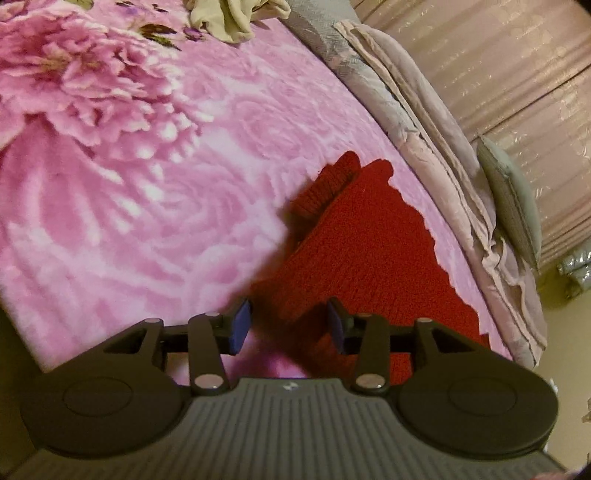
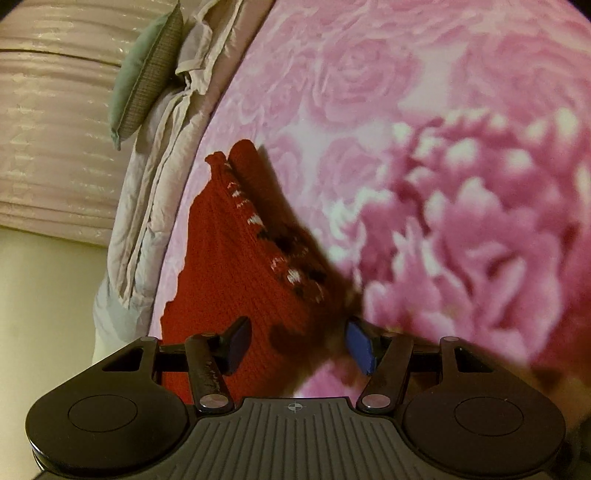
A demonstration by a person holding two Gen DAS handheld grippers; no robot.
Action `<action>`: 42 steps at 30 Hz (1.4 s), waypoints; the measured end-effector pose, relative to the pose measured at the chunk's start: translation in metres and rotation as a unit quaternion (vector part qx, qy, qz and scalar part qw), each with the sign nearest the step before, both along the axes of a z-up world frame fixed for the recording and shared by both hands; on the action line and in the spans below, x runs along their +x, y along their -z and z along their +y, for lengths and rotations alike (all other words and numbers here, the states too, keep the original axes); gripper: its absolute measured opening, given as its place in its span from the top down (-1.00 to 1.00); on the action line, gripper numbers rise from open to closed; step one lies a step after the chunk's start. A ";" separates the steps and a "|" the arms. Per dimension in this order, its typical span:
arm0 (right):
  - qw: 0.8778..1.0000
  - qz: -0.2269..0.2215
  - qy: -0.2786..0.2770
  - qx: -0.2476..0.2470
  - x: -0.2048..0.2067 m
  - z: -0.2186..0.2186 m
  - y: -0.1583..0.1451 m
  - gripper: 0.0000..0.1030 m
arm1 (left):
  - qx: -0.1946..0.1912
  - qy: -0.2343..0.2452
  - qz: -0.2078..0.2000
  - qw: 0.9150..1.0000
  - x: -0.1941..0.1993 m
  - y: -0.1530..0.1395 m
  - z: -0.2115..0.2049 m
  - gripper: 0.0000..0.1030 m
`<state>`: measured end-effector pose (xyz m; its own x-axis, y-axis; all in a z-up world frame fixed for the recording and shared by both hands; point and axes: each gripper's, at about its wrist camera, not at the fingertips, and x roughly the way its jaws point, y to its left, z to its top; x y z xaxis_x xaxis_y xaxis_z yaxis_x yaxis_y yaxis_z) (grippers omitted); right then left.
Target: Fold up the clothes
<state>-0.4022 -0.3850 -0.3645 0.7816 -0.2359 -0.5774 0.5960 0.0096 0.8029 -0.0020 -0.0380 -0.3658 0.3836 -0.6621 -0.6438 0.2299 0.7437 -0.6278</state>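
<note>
A red knitted sweater [image 1: 369, 251] lies folded on a pink floral blanket [image 1: 147, 184], near the bed's edge. In the left wrist view a ribbed cuff [image 1: 328, 188] lies on top at its far end. My left gripper [image 1: 290, 325] is open, its blue pads just above the sweater's near corner. In the right wrist view the sweater [image 2: 229, 266] shows a black and white pattern band [image 2: 291, 266] along its right edge. My right gripper [image 2: 299, 345] is open over the sweater's near end, holding nothing.
A beige crumpled garment [image 1: 236, 18] lies at the blanket's far end. Folded grey-lilac bedding [image 1: 424, 122] runs along the bed's edge, with a green cushion [image 1: 513, 206] against a pleated curtain [image 1: 517, 74]. The cushion [image 2: 144, 81] also shows in the right wrist view.
</note>
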 end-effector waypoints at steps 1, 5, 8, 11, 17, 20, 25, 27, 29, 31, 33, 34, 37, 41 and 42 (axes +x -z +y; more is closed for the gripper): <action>1.000 0.009 -0.005 0.002 0.003 -0.001 0.003 0.83 | 0.002 0.000 -0.007 1.000 0.001 0.000 -0.002 0.62; 1.000 0.018 -0.001 -0.001 0.004 0.008 0.007 0.86 | -0.015 0.003 -0.014 1.000 0.013 -0.003 0.002 0.80; 1.000 0.018 0.000 0.002 0.000 0.030 0.000 0.88 | -0.020 0.016 -0.033 0.999 0.027 -0.015 0.007 0.81; 0.999 0.009 -0.018 0.030 -0.002 0.062 -0.009 0.88 | -0.018 0.027 -0.074 0.997 0.047 -0.036 0.011 0.82; 0.993 0.000 -0.071 0.092 0.004 0.109 0.005 0.32 | 0.018 0.072 -0.054 0.996 0.077 -0.035 0.009 0.72; 0.995 0.004 -0.090 0.048 -0.012 0.104 -0.011 -0.33 | 0.002 0.060 -0.040 0.997 0.057 -0.024 0.029 0.63; 0.985 0.109 -0.104 -0.085 -0.049 0.085 -0.045 -0.41 | -0.016 0.018 -0.015 1.000 0.019 -0.016 0.060 0.56; 0.968 0.163 -0.139 -0.131 -0.048 0.072 -0.052 -0.41 | 0.014 0.023 -0.025 0.999 -0.001 -0.017 0.057 0.55; 0.947 0.187 -0.188 -0.181 -0.034 0.058 -0.058 -0.41 | 0.038 0.038 -0.032 0.998 -0.019 -0.017 0.048 0.55; 0.926 0.186 -0.234 -0.231 -0.013 0.043 -0.066 -0.40 | 0.057 0.052 -0.050 0.996 -0.035 -0.019 0.036 0.56; 0.905 0.183 -0.265 -0.278 0.011 0.030 -0.072 -0.34 | 0.089 0.067 -0.065 0.992 -0.049 -0.021 0.016 0.56; 0.895 0.188 -0.278 -0.294 0.028 0.021 -0.073 -0.24 | 0.112 0.075 -0.067 0.989 -0.055 -0.022 0.003 0.56; 0.876 0.215 -0.324 -0.284 0.066 0.002 -0.073 -0.18 | 0.157 0.096 -0.033 0.982 -0.065 -0.028 -0.026 0.57; 0.871 0.221 -0.377 -0.223 0.095 -0.008 -0.098 -0.18 | 0.170 0.097 0.062 0.979 -0.073 -0.050 -0.044 0.57; 0.870 0.224 -0.386 -0.209 0.101 -0.010 -0.110 -0.18 | 0.175 0.099 0.080 0.976 -0.075 -0.057 -0.049 0.57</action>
